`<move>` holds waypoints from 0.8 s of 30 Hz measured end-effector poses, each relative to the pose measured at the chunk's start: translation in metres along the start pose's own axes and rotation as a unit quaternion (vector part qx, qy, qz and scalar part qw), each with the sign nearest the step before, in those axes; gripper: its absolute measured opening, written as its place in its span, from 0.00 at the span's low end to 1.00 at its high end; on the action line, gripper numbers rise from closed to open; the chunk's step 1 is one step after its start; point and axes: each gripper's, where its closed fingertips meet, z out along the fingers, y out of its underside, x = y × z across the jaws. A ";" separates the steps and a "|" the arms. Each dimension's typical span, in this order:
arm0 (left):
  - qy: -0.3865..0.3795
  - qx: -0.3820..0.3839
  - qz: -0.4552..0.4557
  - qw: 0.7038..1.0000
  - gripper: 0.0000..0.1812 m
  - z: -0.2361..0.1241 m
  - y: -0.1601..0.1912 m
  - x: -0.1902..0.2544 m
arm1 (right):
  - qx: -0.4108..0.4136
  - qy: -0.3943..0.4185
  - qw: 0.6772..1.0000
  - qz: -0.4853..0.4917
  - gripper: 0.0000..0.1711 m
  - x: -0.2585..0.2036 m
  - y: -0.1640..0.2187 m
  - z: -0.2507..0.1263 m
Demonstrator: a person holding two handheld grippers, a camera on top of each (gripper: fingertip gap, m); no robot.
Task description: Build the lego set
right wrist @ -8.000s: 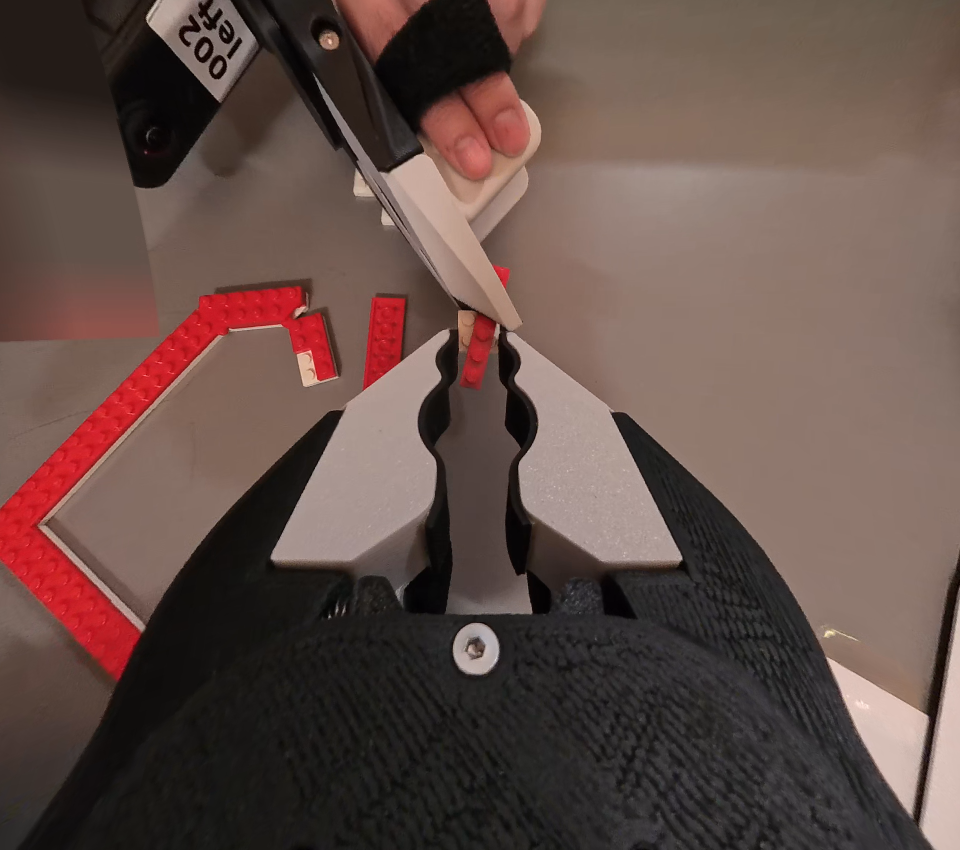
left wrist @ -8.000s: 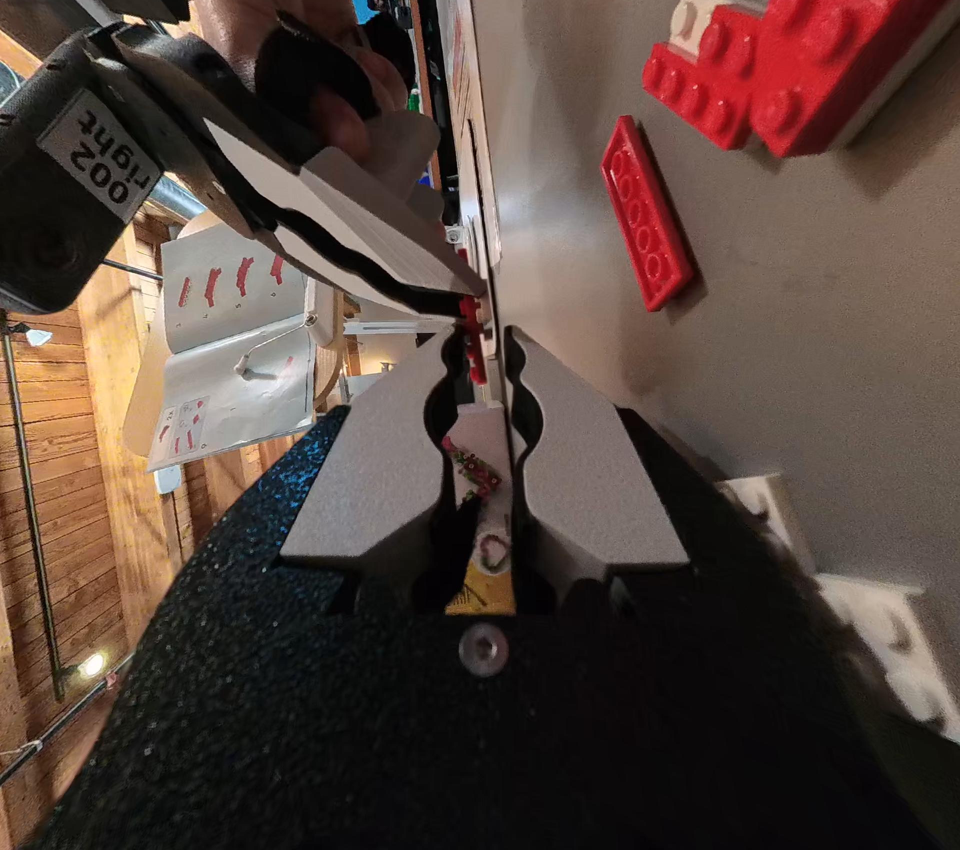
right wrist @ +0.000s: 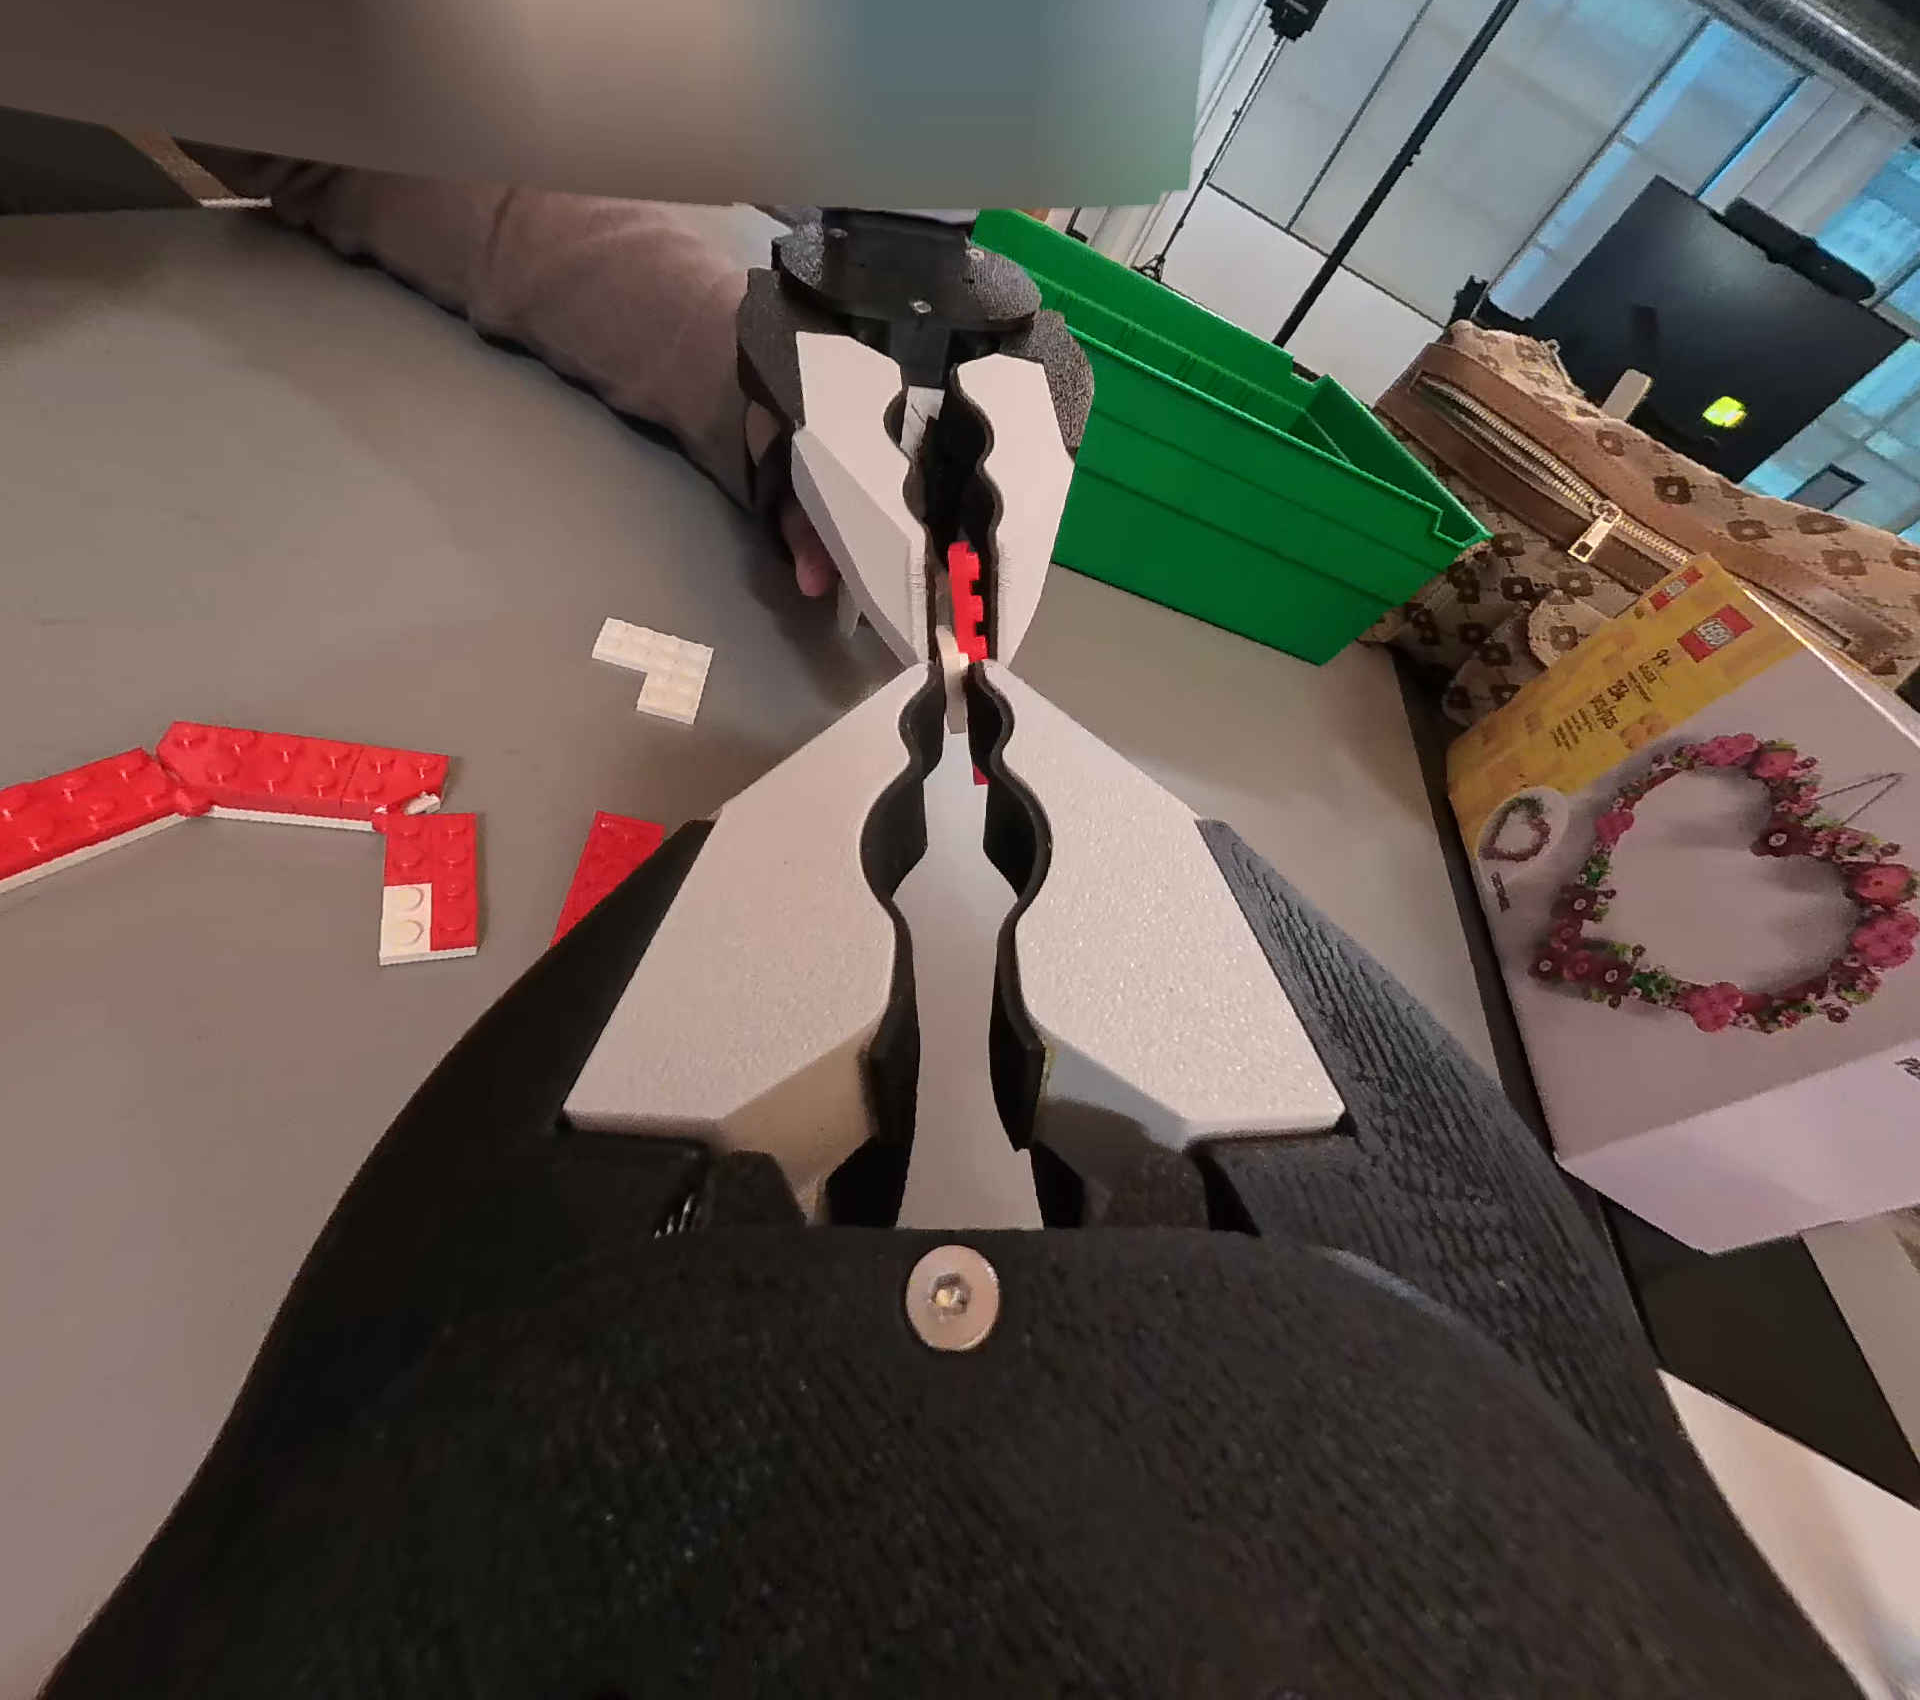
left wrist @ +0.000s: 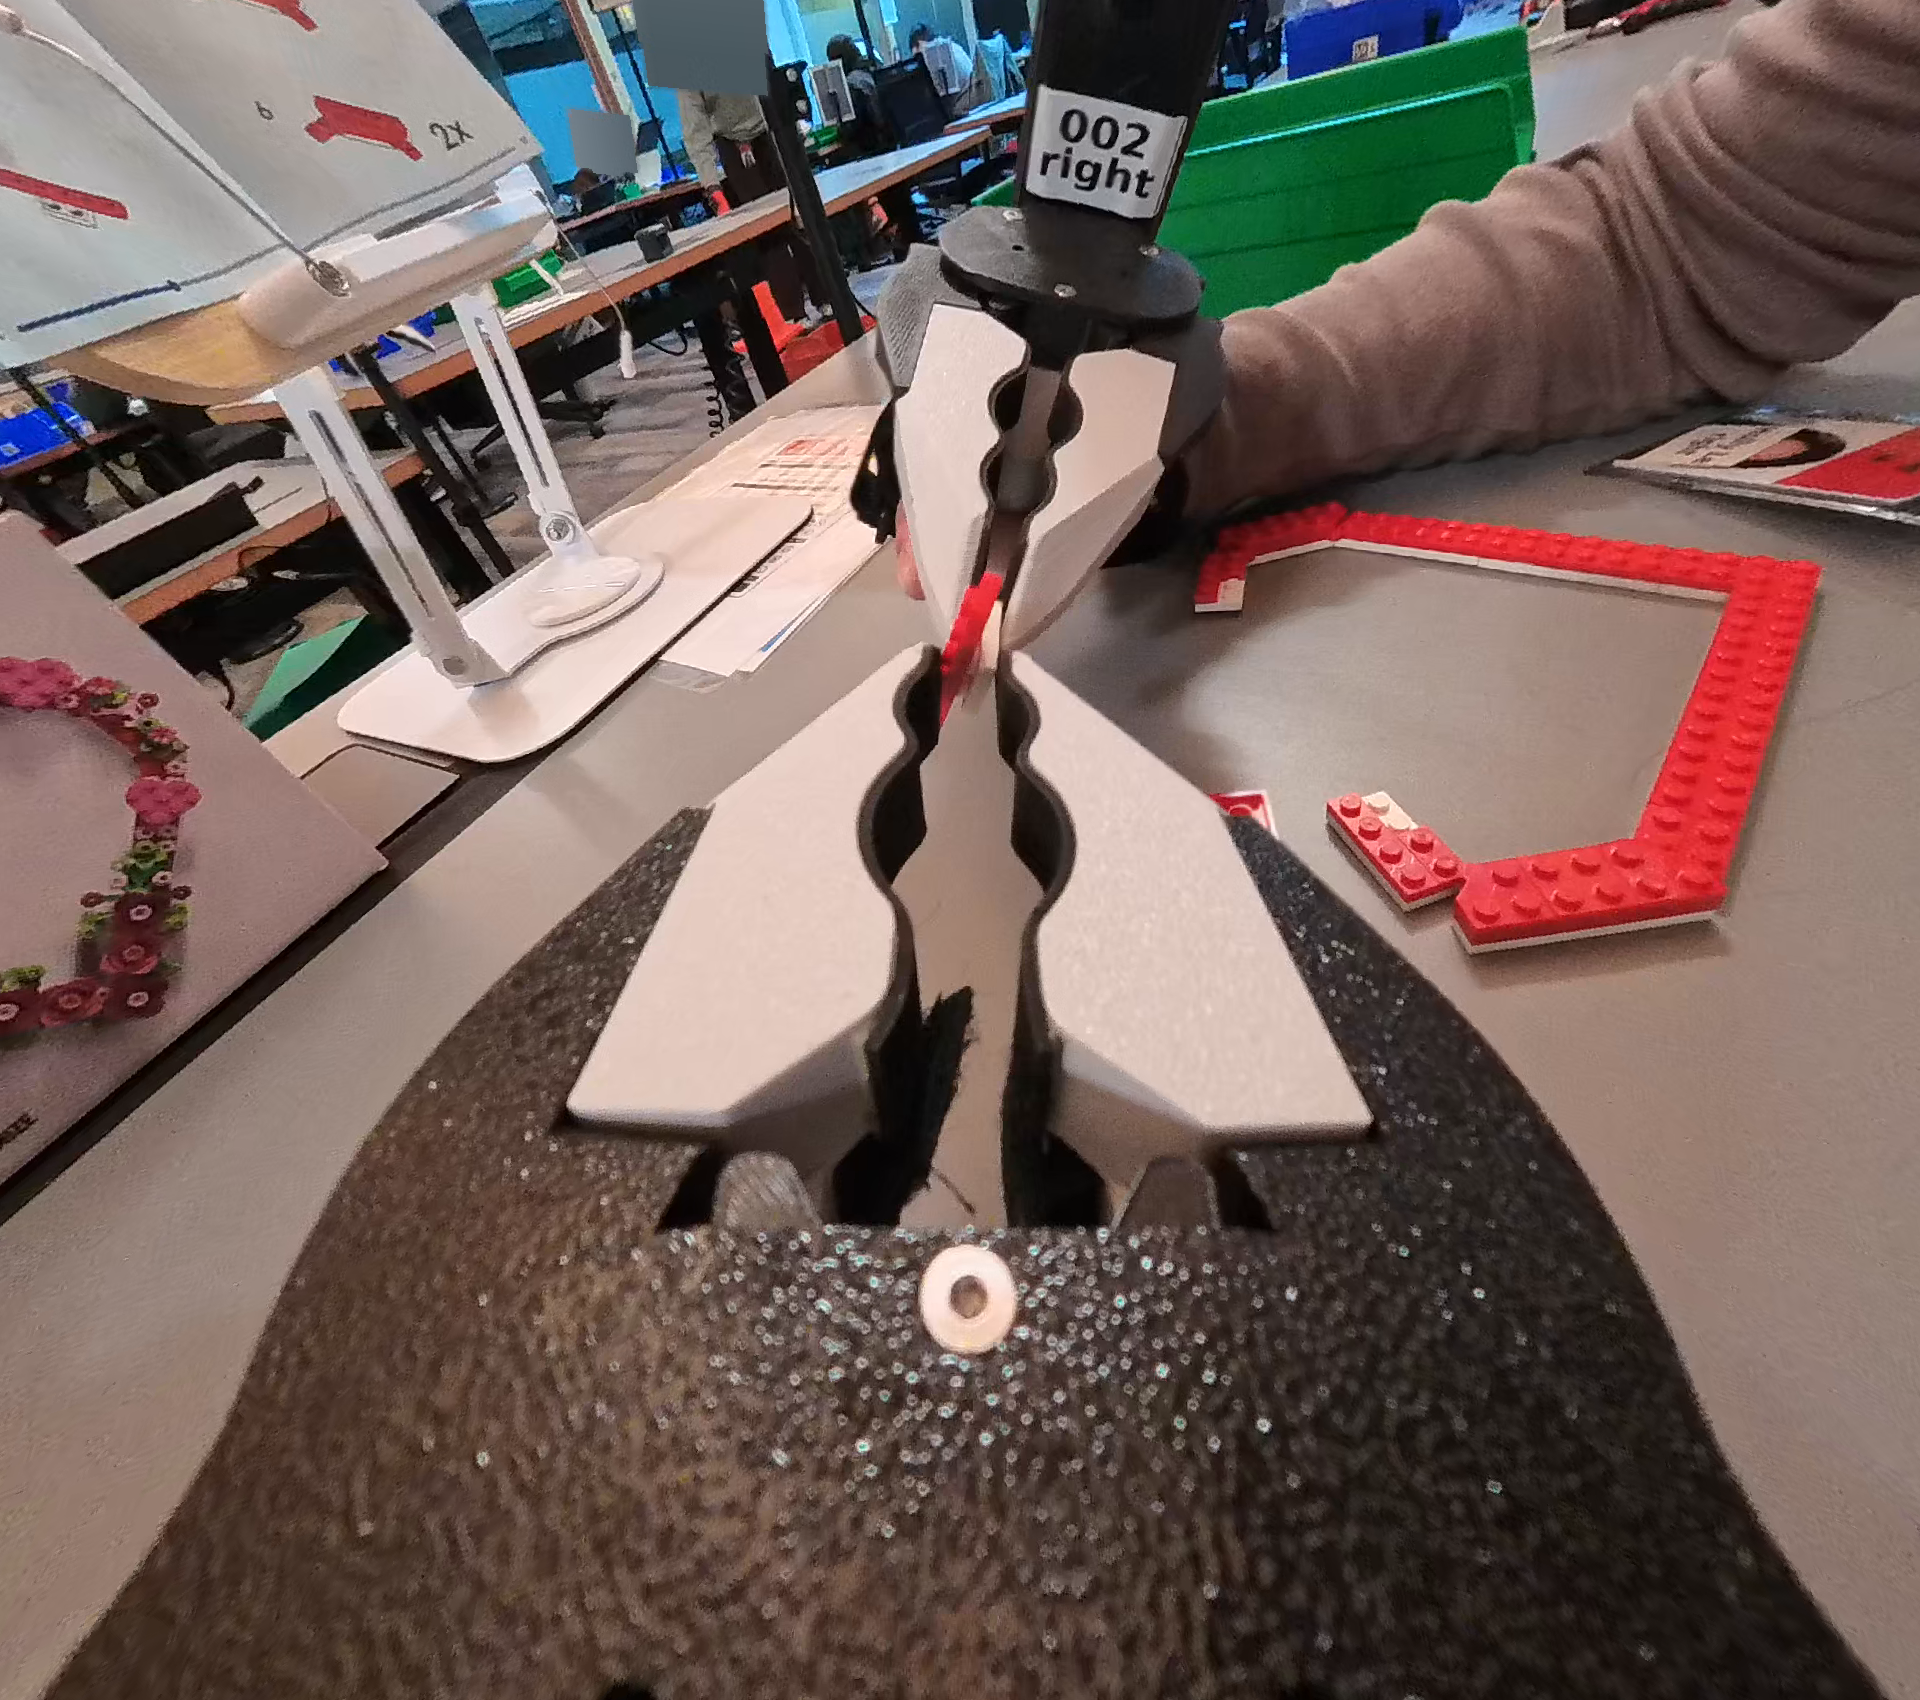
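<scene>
Left wrist view, left to right.

Item: box lid [left wrist: 125, 819] with a flower wreath picture, far left, leaning.

Item: instruction booklet [left wrist: 208, 19] on a white stand [left wrist: 488, 590], upper left, pages showing red parts.

Item: my left gripper [left wrist: 961, 674], centre, jaws together on the near end of a small red and white brick piece [left wrist: 971, 637].

Item: my right gripper [left wrist: 987, 601], facing me tip to tip, jaws clamped on the far end of the same piece. The piece is held in the air between us, above the grey table [left wrist: 1351, 1235].

Item: loose red plate [left wrist: 1247, 809], just right of my left finger, mostly hidden.

Item: small red corner piece with a white stud [left wrist: 1392, 850], lying near the open end of the frame; whether they touch I cannot tell.

Item: red frame [left wrist: 1725, 715], right, flat on the table, white layer beneath.

Item: green bin [left wrist: 1351, 175], far, behind a grey sleeve [left wrist: 1558, 300].

Right wrist view, left to right.

Item: red frame section [right wrist: 260, 767] and corner piece [right wrist: 431, 881], left, flat on the table.

Item: white L-shaped plate [right wrist: 655, 663], lying alone, farther off.

Item: brick piece [right wrist: 964, 622], centre, red studs seen edge-on, white part at my right gripper's [right wrist: 956, 694] tips.

Item: green bin [right wrist: 1247, 487], patterned bag [right wrist: 1610, 507], wreath box [right wrist: 1714, 923], right.
</scene>
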 end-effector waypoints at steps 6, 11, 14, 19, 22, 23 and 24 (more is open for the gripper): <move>-0.001 0.014 -0.007 1.000 0.04 -0.001 -0.002 -0.001 | 0.015 0.001 1.000 0.017 0.01 0.001 -0.002 0.000; -0.011 0.032 -0.032 0.999 0.04 -0.002 -0.009 -0.006 | 0.041 0.008 0.997 0.060 0.01 0.007 -0.008 0.000; -0.021 0.046 -0.071 0.996 0.04 -0.002 -0.013 -0.013 | 0.058 0.020 0.993 0.103 0.01 0.014 -0.012 -0.001; -0.020 0.075 -0.122 0.990 0.03 -0.005 -0.022 -0.018 | 0.088 0.035 0.982 0.161 0.01 0.024 -0.021 0.000; -0.018 0.074 -0.127 0.989 0.03 -0.005 -0.022 -0.018 | 0.089 0.041 0.982 0.160 0.01 0.025 -0.021 0.000; -0.015 0.075 -0.128 0.989 0.03 -0.005 -0.023 -0.018 | 0.090 0.045 0.983 0.153 0.01 0.025 -0.021 0.001; -0.012 0.076 -0.128 0.989 0.02 -0.005 -0.024 -0.017 | 0.090 0.046 0.984 0.147 0.01 0.025 -0.022 0.001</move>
